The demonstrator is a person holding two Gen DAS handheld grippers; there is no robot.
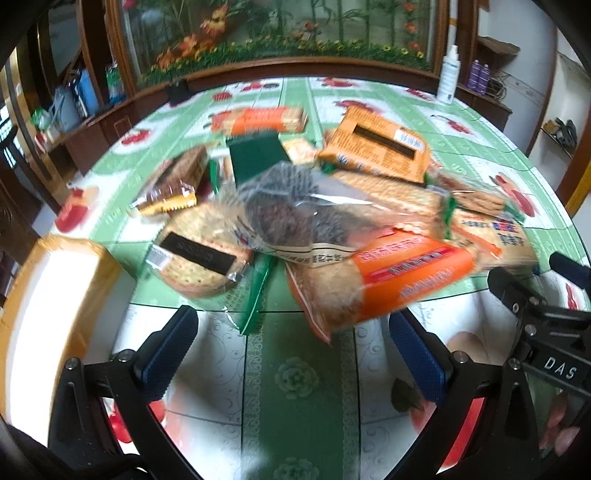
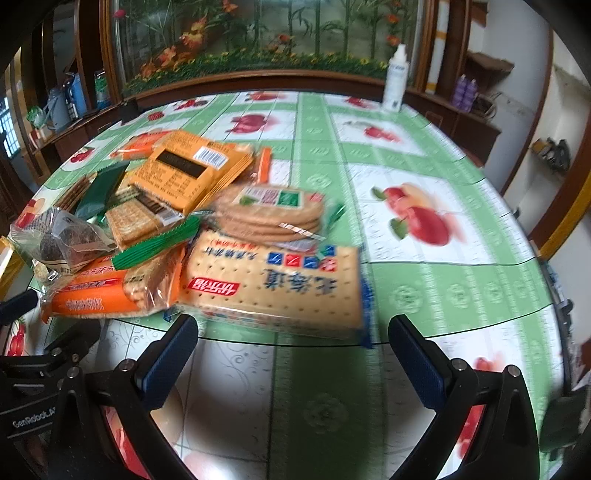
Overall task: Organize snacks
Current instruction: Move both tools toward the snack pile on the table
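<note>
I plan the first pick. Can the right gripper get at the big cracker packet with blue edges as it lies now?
Probably yes. The right gripper is open and empty, and the cracker packet lies at the near edge of the pile, just ahead of its fingers, with nothing between them.

Fruit-print table (image 2: pixel 424 280), heaped snack packets (image 2: pixel 207 221), white bottle (image 2: pixel 395 79)

Dark wood cabinet (image 2: pixel 258 79), floral glass panel (image 2: pixel 266 33) behind.
</note>
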